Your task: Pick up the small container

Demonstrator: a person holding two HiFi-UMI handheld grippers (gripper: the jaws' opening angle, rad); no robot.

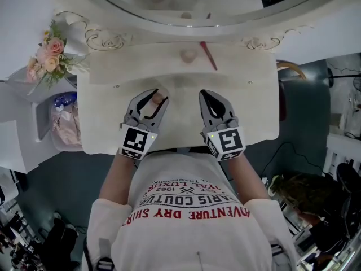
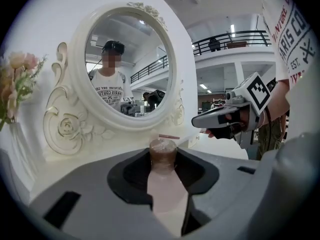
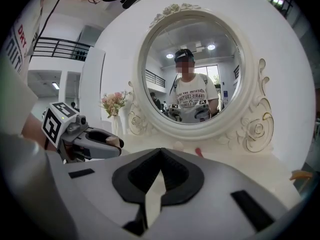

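The small container [image 1: 158, 99] is a squat brownish pot with a clear lid. My left gripper [image 1: 153, 95] is shut on it and holds it above the front of the white dressing table [image 1: 254, 112]. In the left gripper view the container [image 2: 163, 153] sits upright between the jaw tips of the left gripper [image 2: 163, 159]. My right gripper [image 1: 208, 94] hovers beside it on the right, shut, with nothing between its jaws. The right gripper view shows the right gripper [image 3: 160, 153] with its tips meeting, and the left gripper [image 3: 97, 142] with the container [image 3: 114, 141] at the left.
A round mirror [image 1: 186, 4] in an ornate white frame stands at the table's back. In front of it lie a small pink object [image 1: 187, 55] and a red stick [image 1: 208, 56]. A flower bunch [image 1: 49, 55] stands at the left, above a white bin [image 1: 63, 123].
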